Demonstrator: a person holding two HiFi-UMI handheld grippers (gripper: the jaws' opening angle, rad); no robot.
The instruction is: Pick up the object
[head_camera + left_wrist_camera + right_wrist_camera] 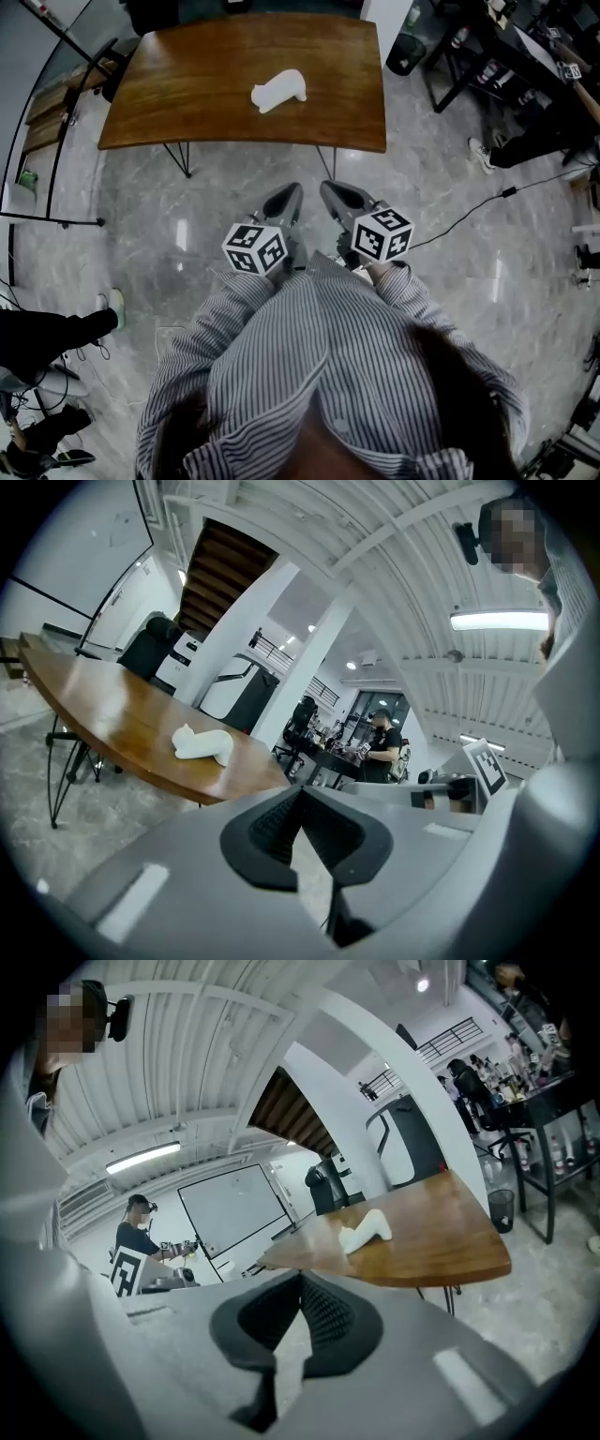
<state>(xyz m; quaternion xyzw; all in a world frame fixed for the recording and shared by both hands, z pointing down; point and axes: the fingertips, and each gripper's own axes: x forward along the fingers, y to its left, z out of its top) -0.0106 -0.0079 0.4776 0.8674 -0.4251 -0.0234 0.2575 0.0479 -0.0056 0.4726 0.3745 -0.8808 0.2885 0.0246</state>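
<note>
- White elongated lumpy object [278, 91]: lies flat on the top of the brown wooden table [187, 103], near the middle and alone on the bare board. Touches neither gripper and sits well apart from both.
- Left grey plastic two-jaw gripper [292, 191]: hovers over the grey marbled floor [141, 225], short of the table's near edge, with its nose toward the table. Jaws pressed together at the tips, dark ribbed pads meeting. Holds nothing, as the left gripper view shows. Carries a black-and-white marker cube [255, 248] at its rear.
- Right grey plastic two-jaw gripper [329, 189]: hangs just beside the left one, with the two noses near each other but apart. Closed tip to tip in the same way, with nothing between the pads in the right gripper view. Bears a second marker cube [382, 232] at its back end.
- Grey-and-white striped shirt [309, 366]: fills the lower part of the head view, right behind both cubes.
- Thin black metal legs [183, 159]: stand under the table's near edge, on the floor.
- Person in a black top [382, 747]: stands far off beyond the table in the left gripper view, by a cluttered desk.
</note>
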